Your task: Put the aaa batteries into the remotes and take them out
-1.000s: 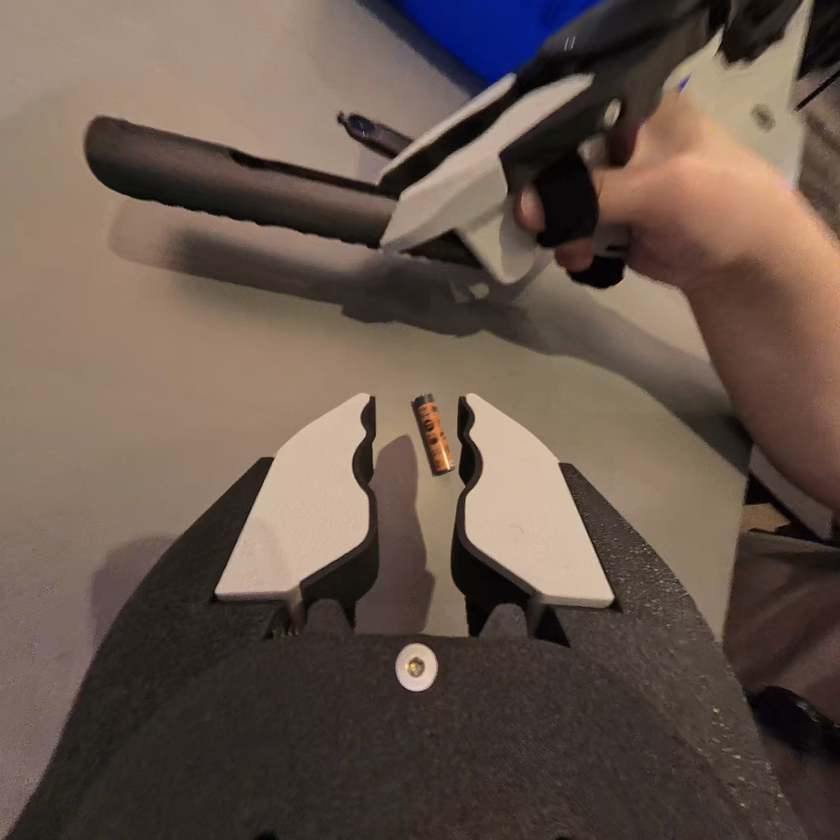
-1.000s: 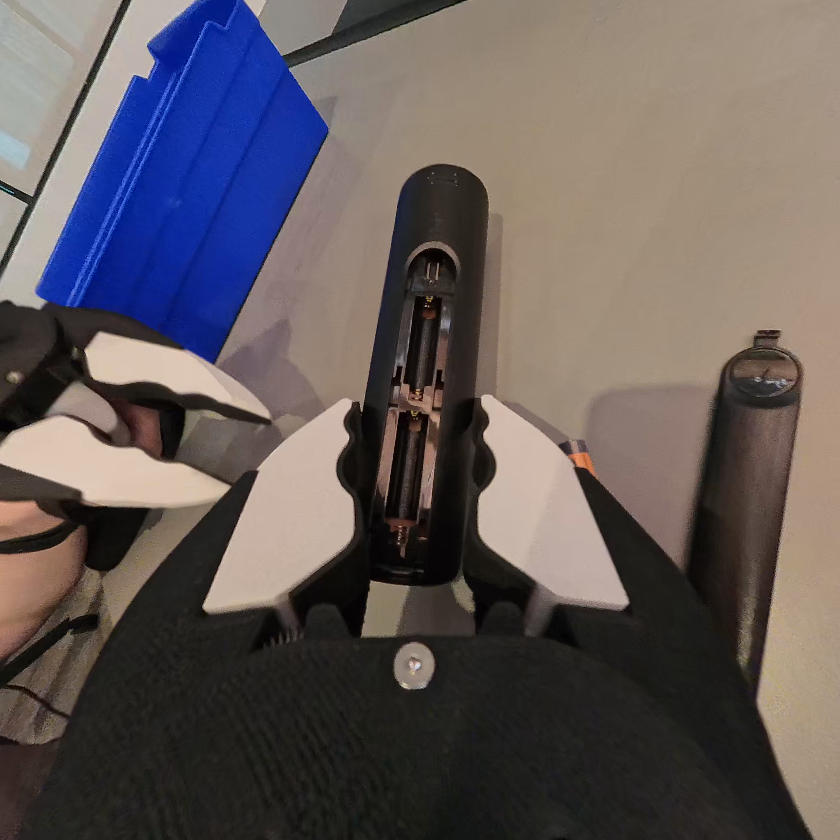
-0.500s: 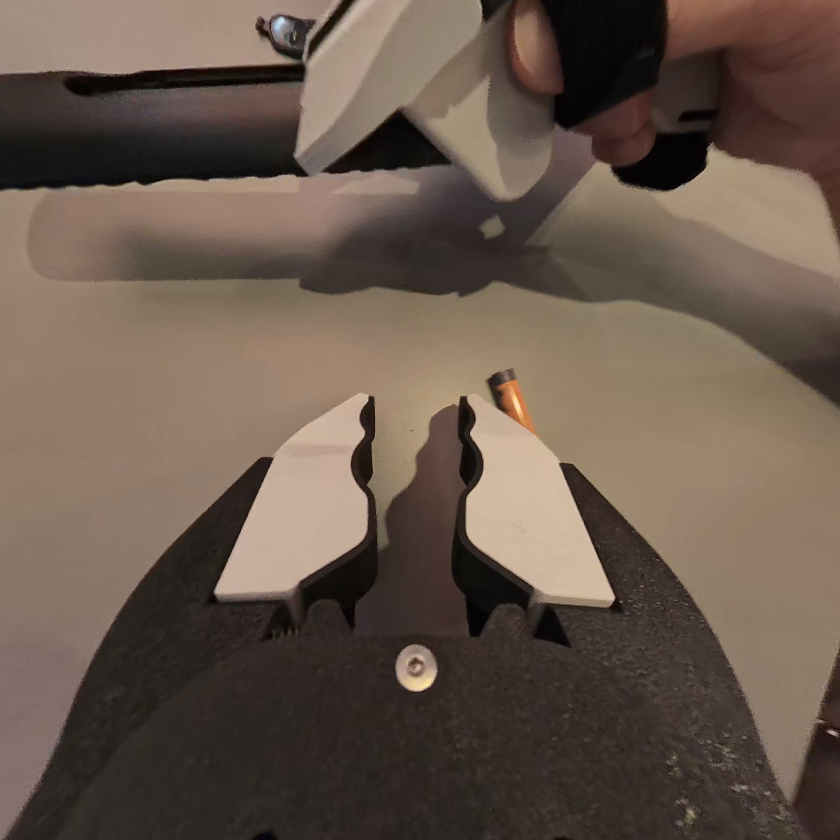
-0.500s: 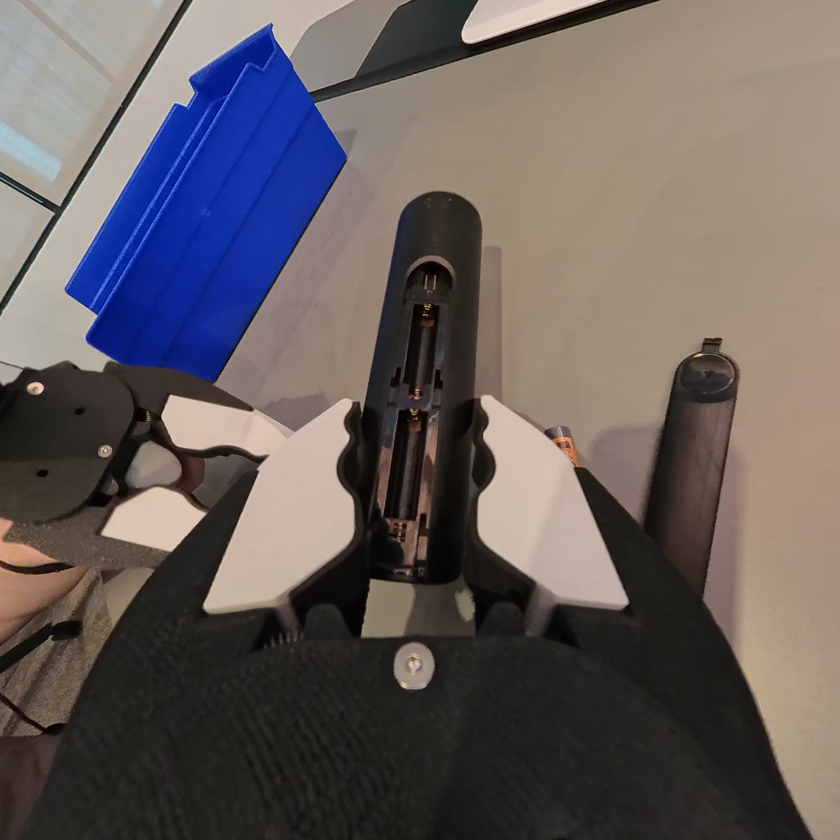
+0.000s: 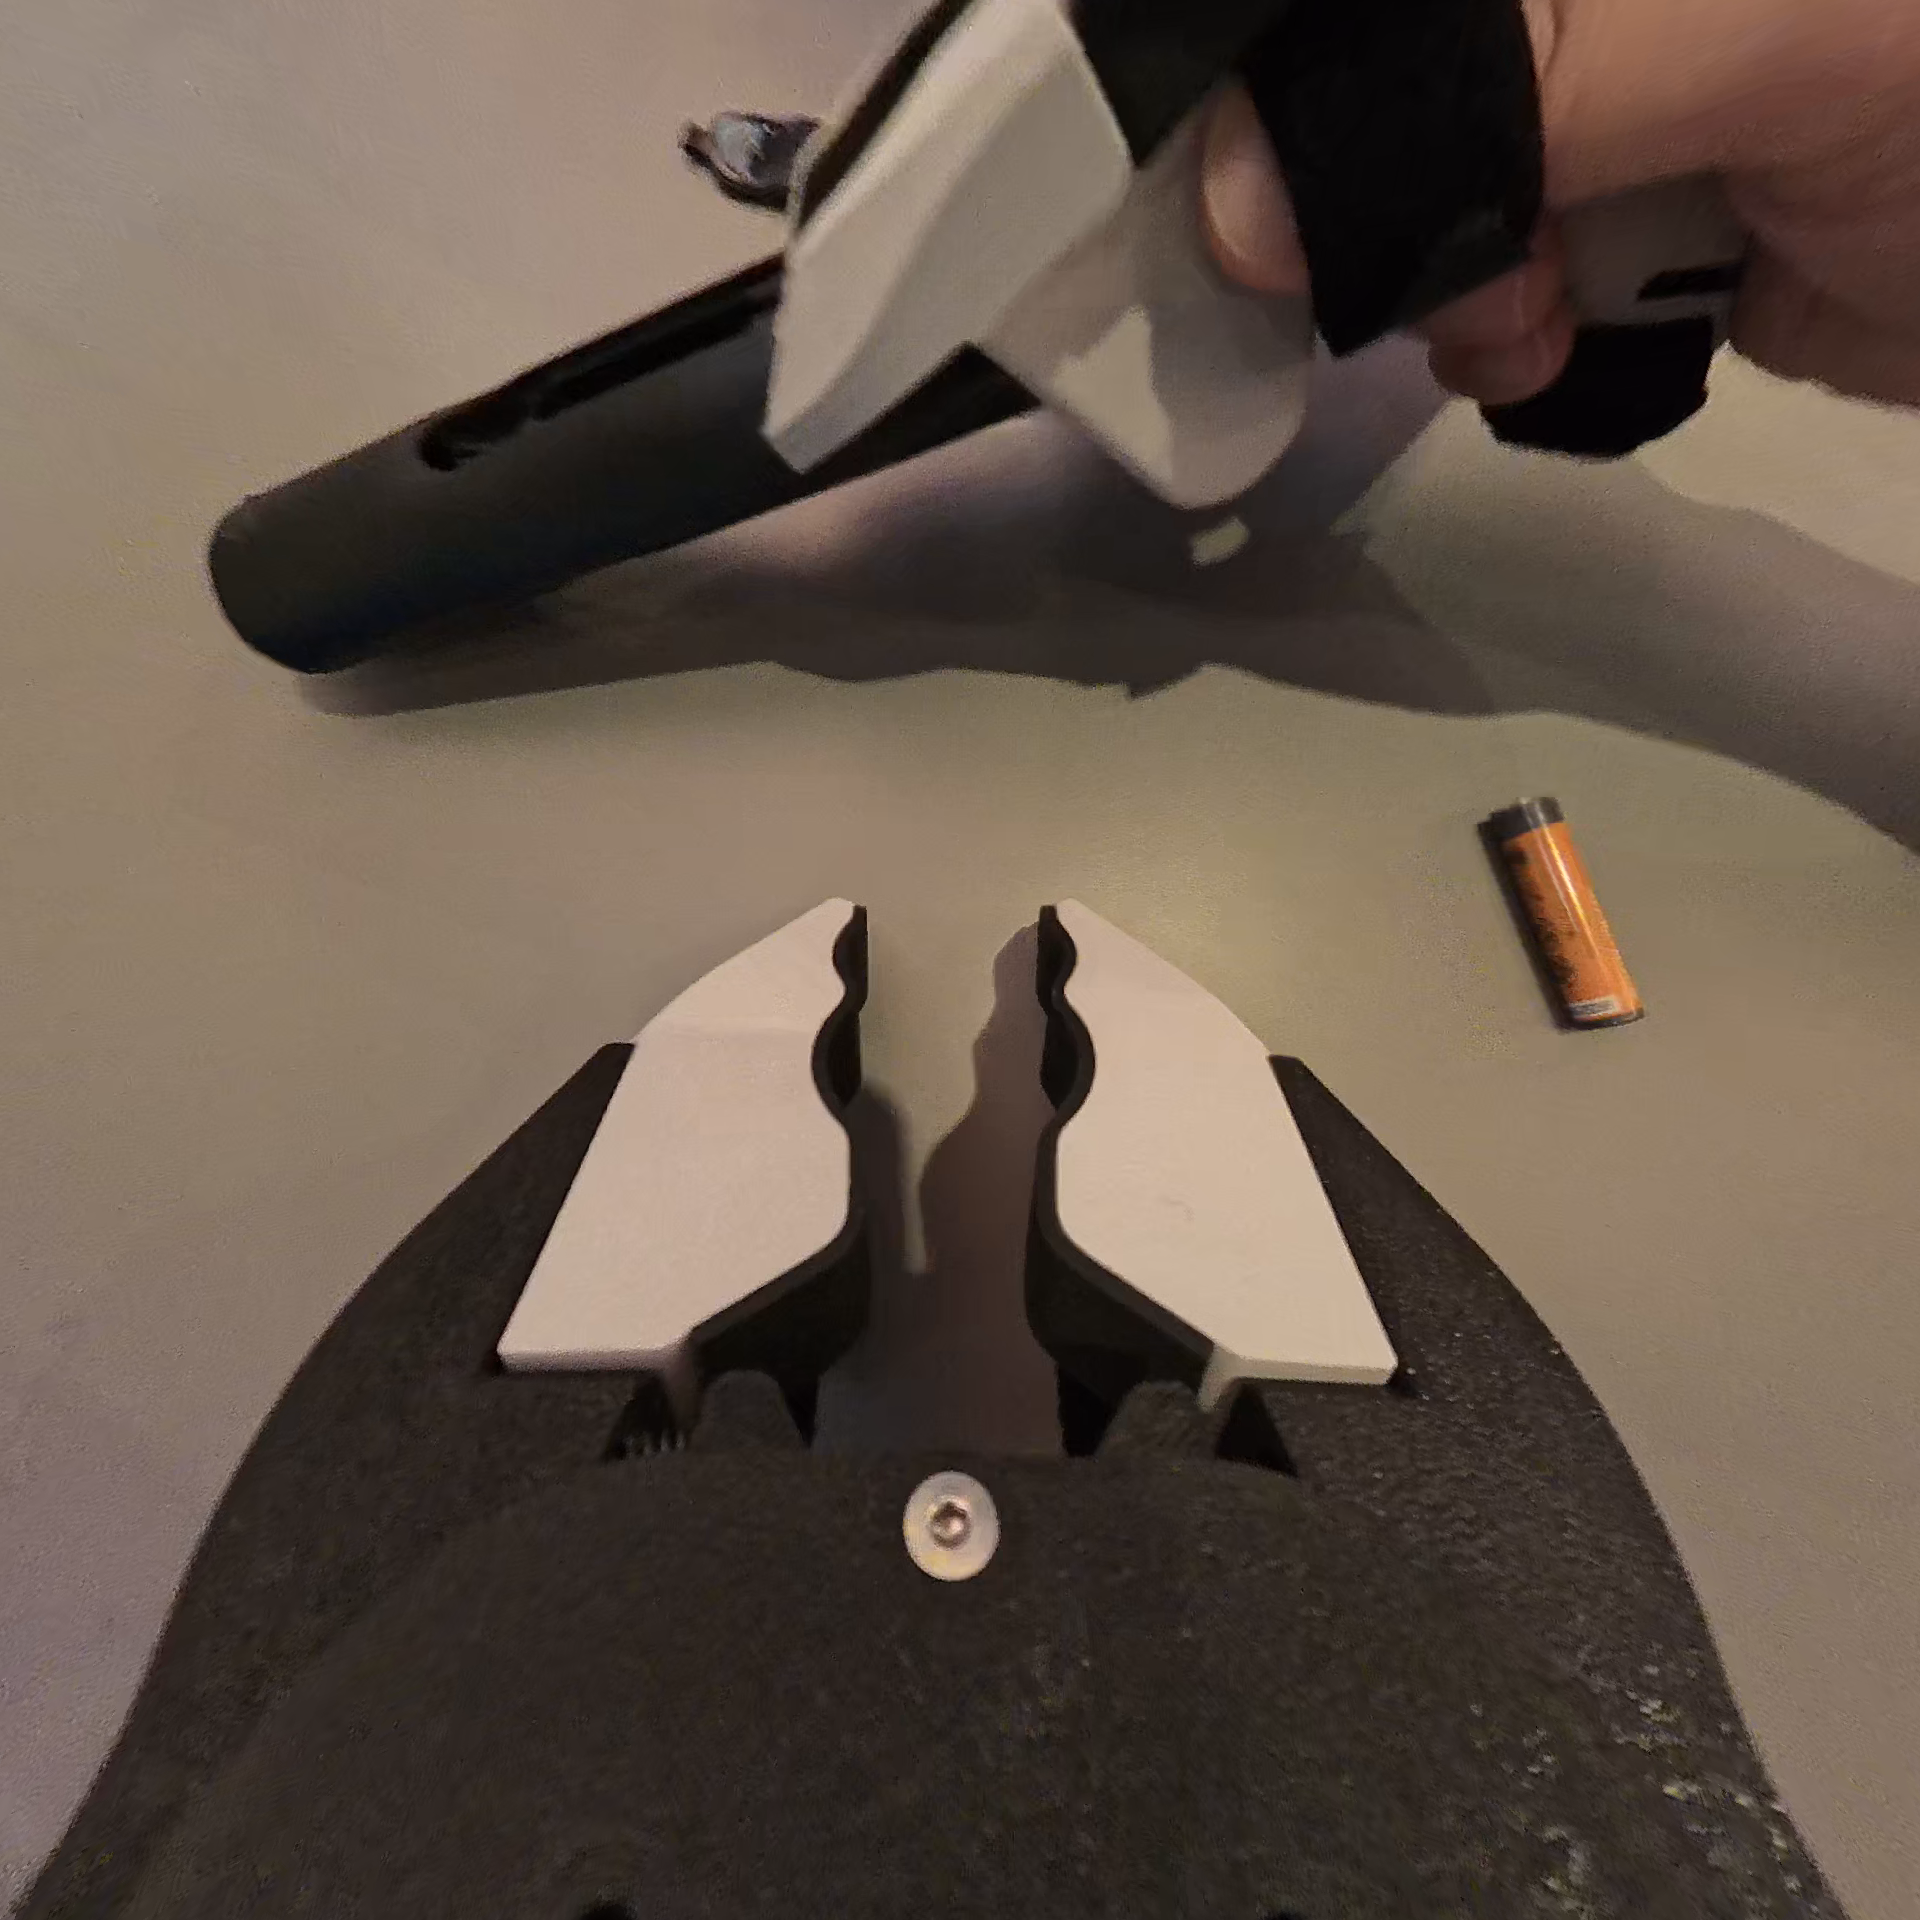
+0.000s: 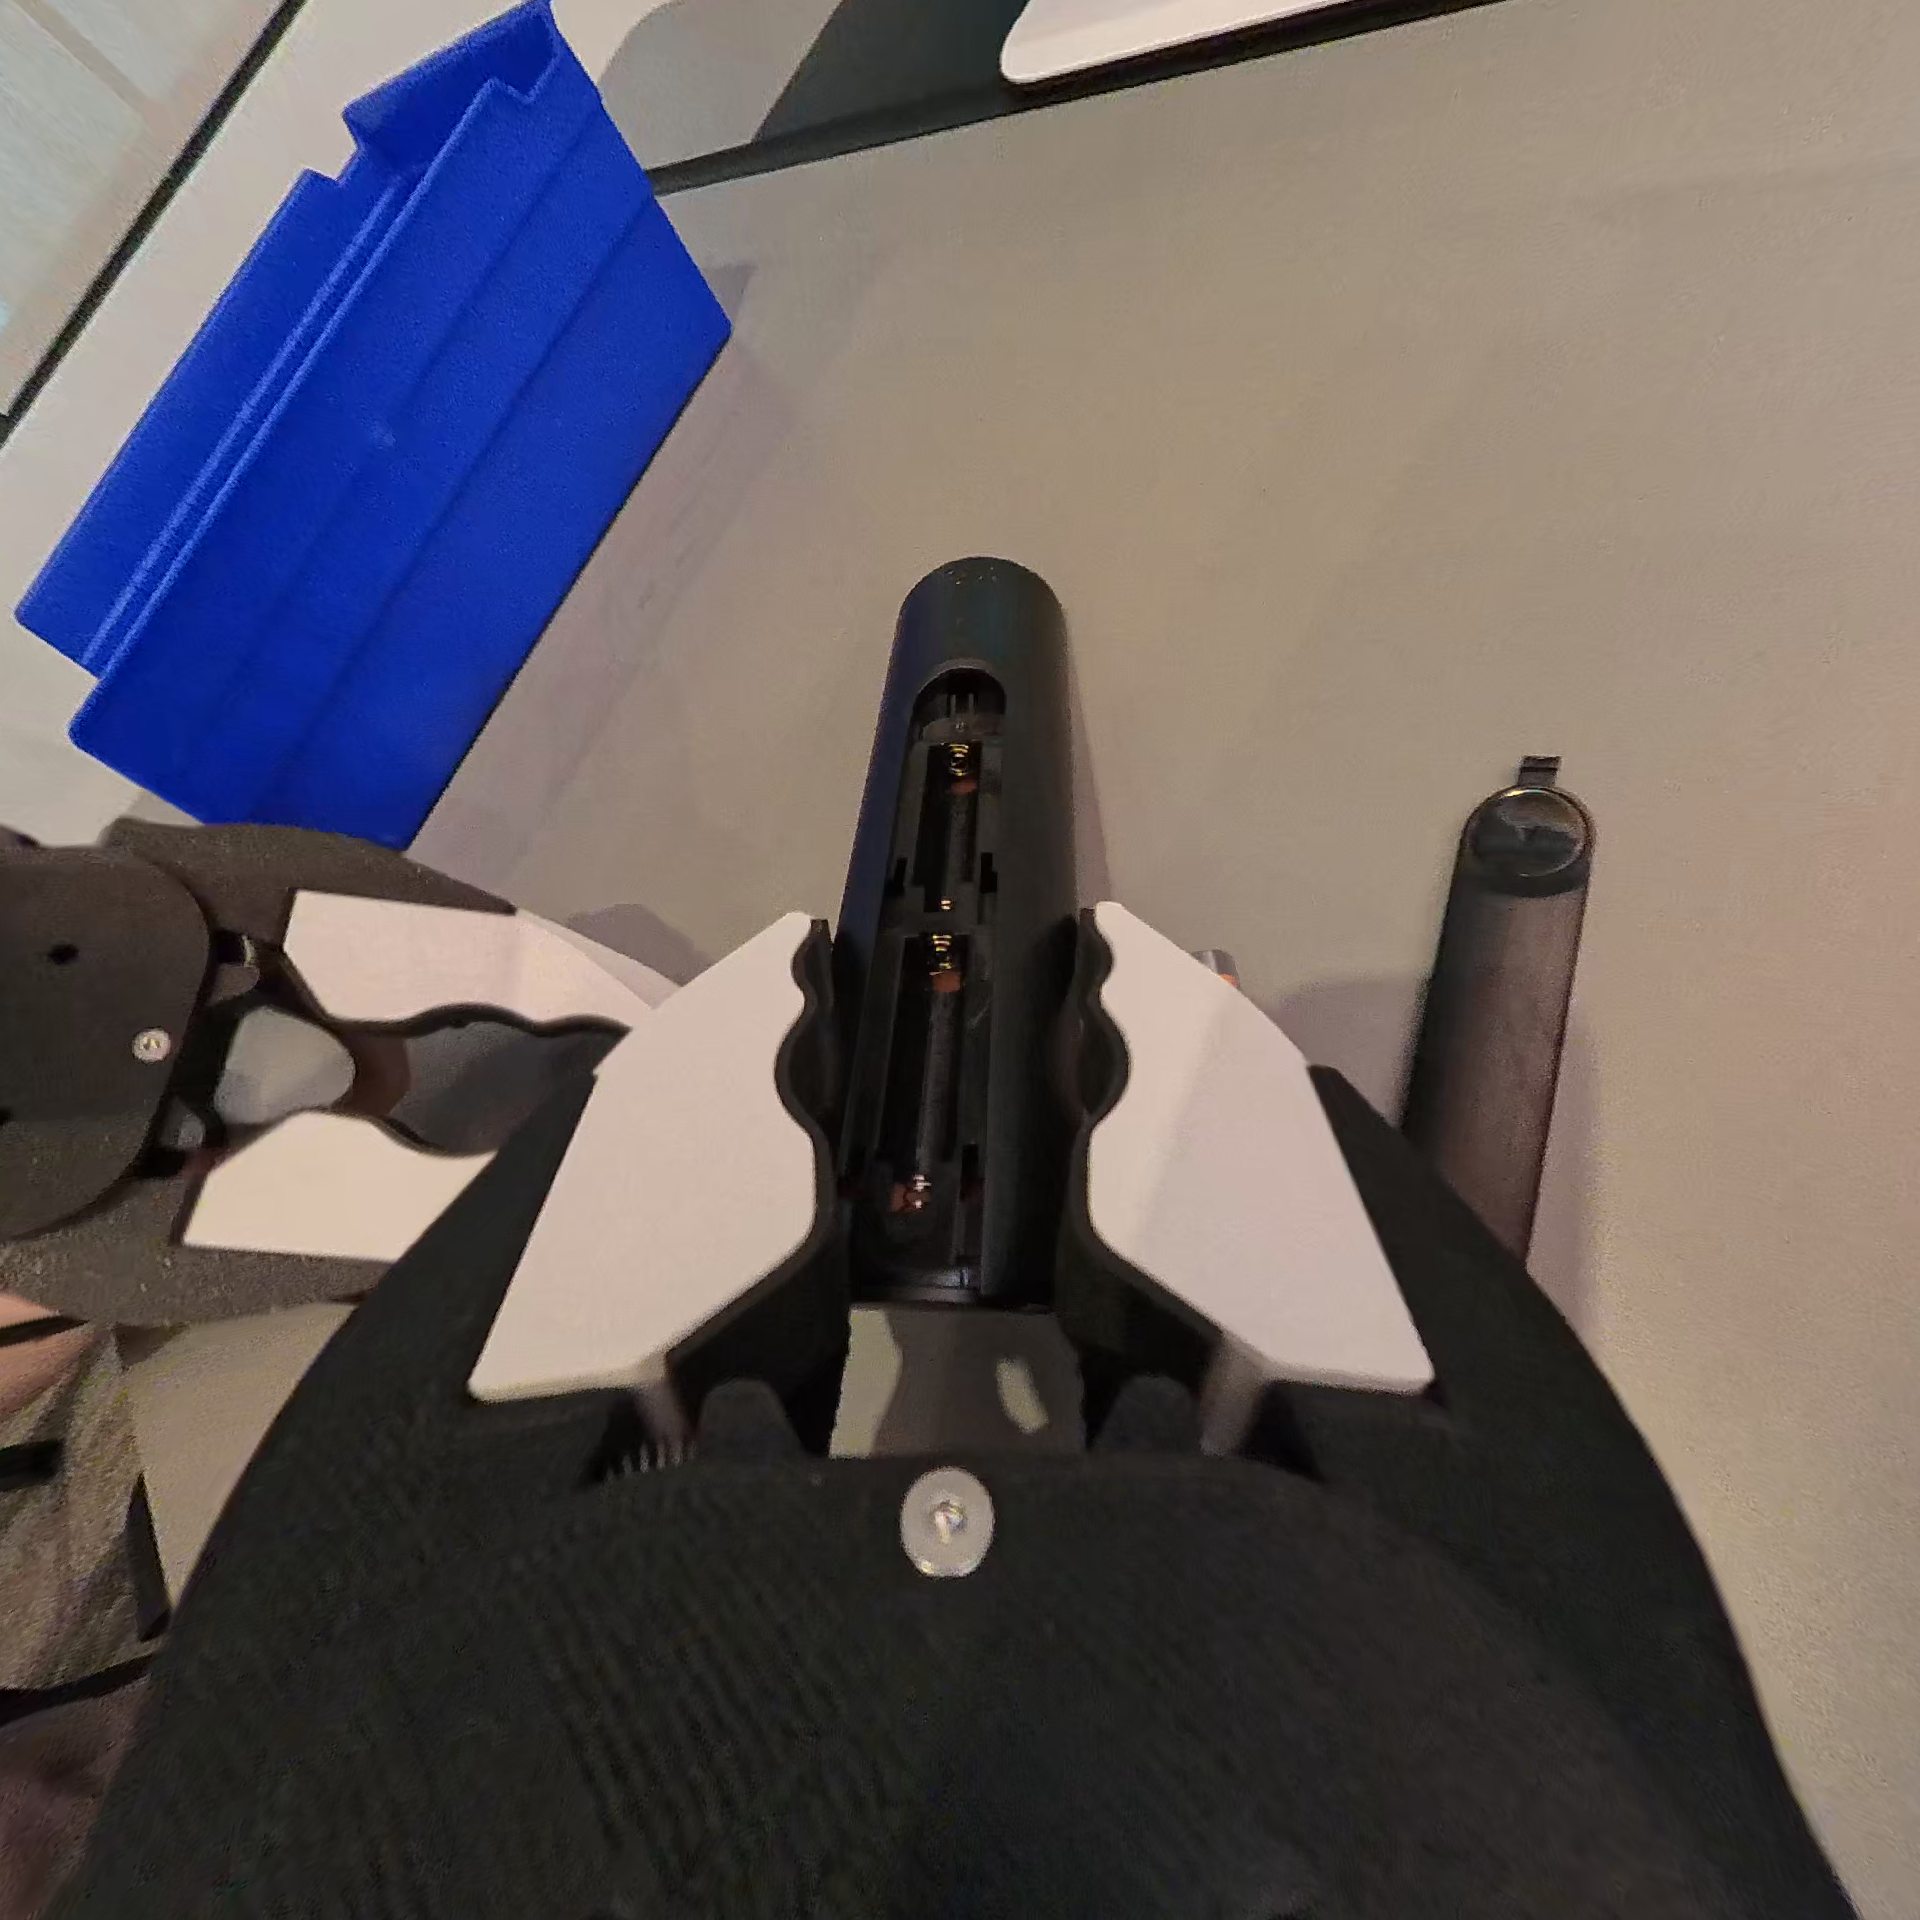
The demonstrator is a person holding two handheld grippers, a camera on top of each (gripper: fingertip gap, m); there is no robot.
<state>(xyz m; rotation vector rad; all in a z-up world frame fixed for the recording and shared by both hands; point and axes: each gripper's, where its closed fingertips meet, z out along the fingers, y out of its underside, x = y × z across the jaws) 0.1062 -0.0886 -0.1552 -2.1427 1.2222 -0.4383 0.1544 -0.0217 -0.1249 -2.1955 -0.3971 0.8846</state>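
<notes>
Your left gripper (image 5: 951, 920) hangs with fingers spread and empty over the worktop (image 5: 312, 935); the AAA battery (image 5: 1562, 912) lies loose at its 2 o'clock. It looks light, hard and prone to rolling, so take it across its middle. Your right gripper (image 6: 951, 920) pinches the black remote (image 6: 971, 665), whose open bay only that view shows, along with the cover (image 6: 1496, 997) and blue bin (image 6: 364, 457).

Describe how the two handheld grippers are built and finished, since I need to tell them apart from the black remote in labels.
The left gripper and right gripper look identical: a rough black body, two flat light-grey fingers with wavy black inner edges, and one silver screw at the centre. The hand on the right one has black straps over its fingers.
</notes>
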